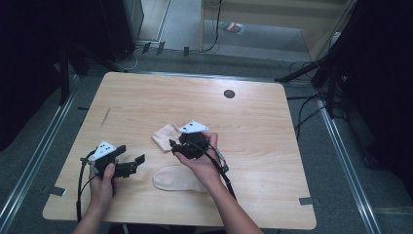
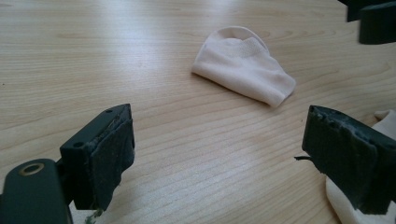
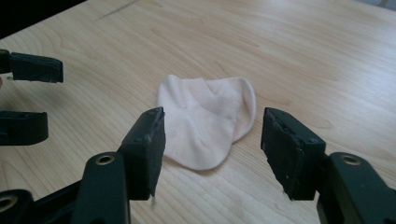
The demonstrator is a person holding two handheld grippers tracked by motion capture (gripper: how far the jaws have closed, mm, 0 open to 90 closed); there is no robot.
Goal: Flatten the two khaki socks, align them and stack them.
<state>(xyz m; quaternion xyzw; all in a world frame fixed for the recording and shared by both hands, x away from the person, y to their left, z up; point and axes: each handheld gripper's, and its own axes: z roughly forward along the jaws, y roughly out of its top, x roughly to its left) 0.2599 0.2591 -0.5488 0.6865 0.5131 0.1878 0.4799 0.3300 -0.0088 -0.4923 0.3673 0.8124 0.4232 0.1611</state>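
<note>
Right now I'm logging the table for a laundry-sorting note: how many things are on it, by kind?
Pale pink socks: 2, one just ahead of the right gripper, one near the person's edge.
Grippers held over the table: 2, the right one and the left gripper, fingers apart.
Total: 4.
</note>
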